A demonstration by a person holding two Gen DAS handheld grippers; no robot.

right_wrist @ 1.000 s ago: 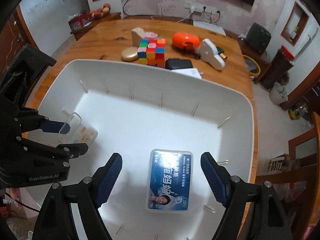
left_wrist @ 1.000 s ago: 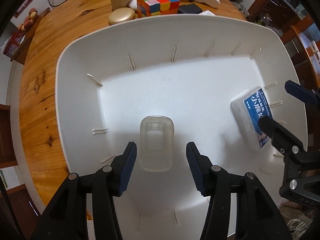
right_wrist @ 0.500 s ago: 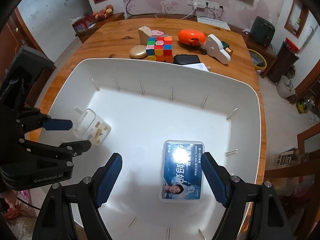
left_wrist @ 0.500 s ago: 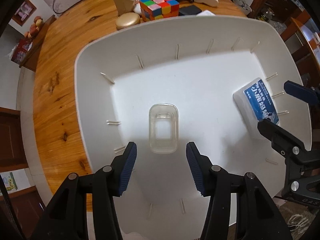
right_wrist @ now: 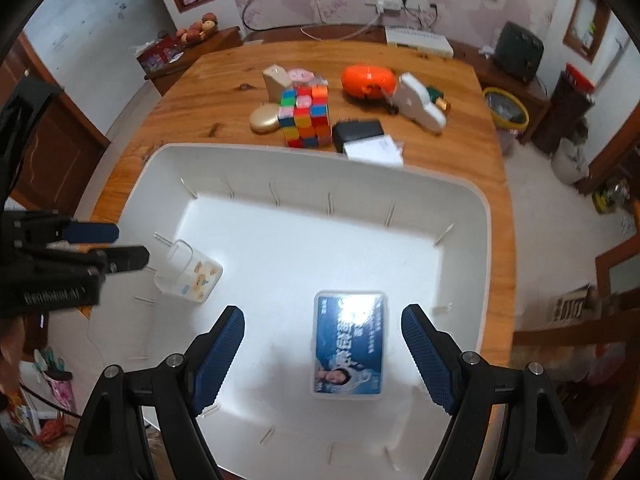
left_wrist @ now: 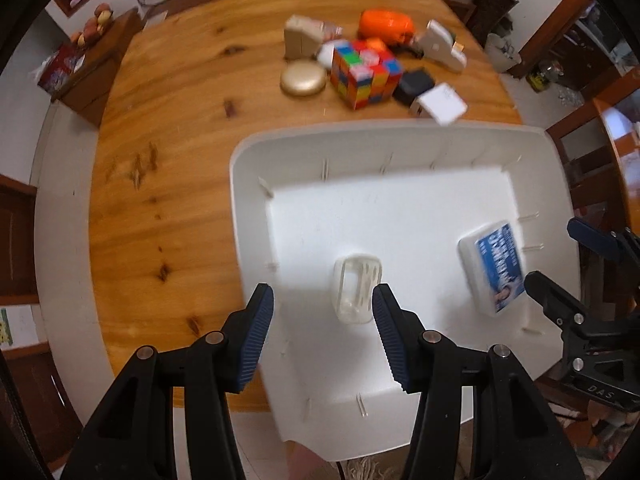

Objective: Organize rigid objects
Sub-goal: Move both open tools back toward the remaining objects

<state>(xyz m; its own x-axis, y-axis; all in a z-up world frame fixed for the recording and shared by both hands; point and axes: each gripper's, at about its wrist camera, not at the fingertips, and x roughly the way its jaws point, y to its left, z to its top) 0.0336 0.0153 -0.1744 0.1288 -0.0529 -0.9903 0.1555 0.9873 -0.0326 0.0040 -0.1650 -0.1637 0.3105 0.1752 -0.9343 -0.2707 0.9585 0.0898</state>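
Our left gripper point(left_wrist: 323, 316) hangs with its jaws spread wide and nothing between them, above the near left part of the white tray point(left_wrist: 248, 216). Our right gripper point(right_wrist: 322, 354) is just as wide apart and empty, over the tray's near right part.

Inside the tray, the clear plastic box point(left_wrist: 357, 287) lies on the floor just ahead of the left fingers, touching neither pad. The blue-labelled box point(right_wrist: 347, 344) lies flat between the right fingers' line of sight, free of them too.

Beyond the tray's far rim, on the wooden table point(left_wrist: 168, 128), we see the colour cube point(right_wrist: 306, 118), a gold round case point(right_wrist: 265, 118) to its left, a black box point(right_wrist: 357, 131) with a white box point(right_wrist: 374, 150) close against the rim, an orange object point(right_wrist: 368, 82) and a white gadget point(right_wrist: 420, 106); motion blur makes finer detail unsure.
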